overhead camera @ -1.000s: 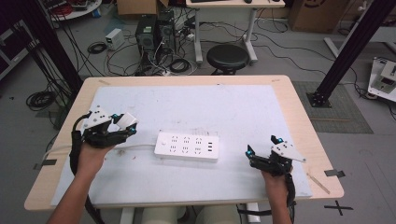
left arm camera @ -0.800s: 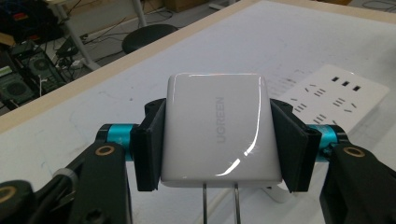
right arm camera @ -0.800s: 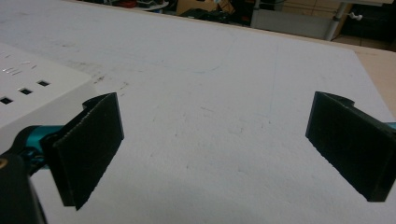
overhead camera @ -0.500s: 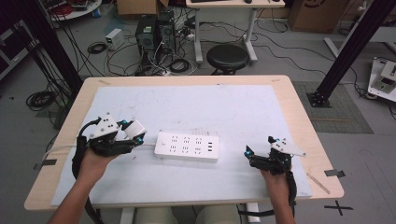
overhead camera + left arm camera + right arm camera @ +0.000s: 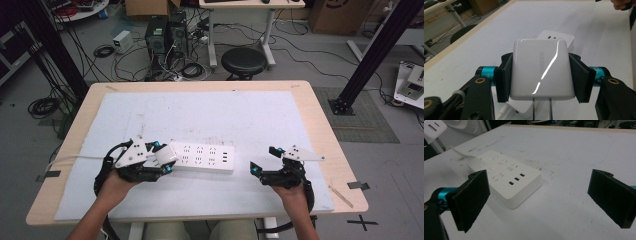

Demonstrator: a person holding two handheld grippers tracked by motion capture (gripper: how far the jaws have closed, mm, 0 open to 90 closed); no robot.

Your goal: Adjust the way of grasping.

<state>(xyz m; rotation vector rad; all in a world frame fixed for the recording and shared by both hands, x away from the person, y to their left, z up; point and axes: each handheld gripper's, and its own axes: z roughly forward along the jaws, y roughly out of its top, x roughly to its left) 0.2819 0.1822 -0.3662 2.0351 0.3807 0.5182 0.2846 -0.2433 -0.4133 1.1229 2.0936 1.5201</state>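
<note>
White and glossy, the charger block (image 5: pixel 165 156) sits clamped in the left gripper (image 5: pixel 161 161) at the near left of the table (image 5: pixel 320 125) in the high view, right at the left end of the white power strip (image 5: pixel 202 157), which lies flat on the pale mat (image 5: pixel 225 115) near the middle. Whether the block touches the strip cannot be told from above. A white cord (image 5: pixel 75 159) runs left from the strip's end toward the table edge. At the near right, the right gripper (image 5: pixel 262 160) is held well apart from the strip, its jaws spread wide with nothing between them.

Seen from the left gripper view, the charger block (image 5: pixel 541 70) is a rounded white cuboid with a bright streak of reflected light across its face and faint grey lettering reading UGREEN down the middle. Both black pads (image 5: pixel 504 77) press on its two sides, so the left gripper (image 5: pixel 541 76) grips it firmly. Two flat metal prongs (image 5: pixel 541 108) stick out from its near edge. Beyond it, the power strip (image 5: pixel 556 37) shows its far end on the mat.

From the right gripper view, the power strip (image 5: pixel 506 176) lies to the left and farther off, with rows of sockets on top and three small dark USB ports near its closest end. The right gripper (image 5: pixel 536 200) stands wide open over bare, scuffed mat (image 5: pixel 574 152), holding nothing.
</note>
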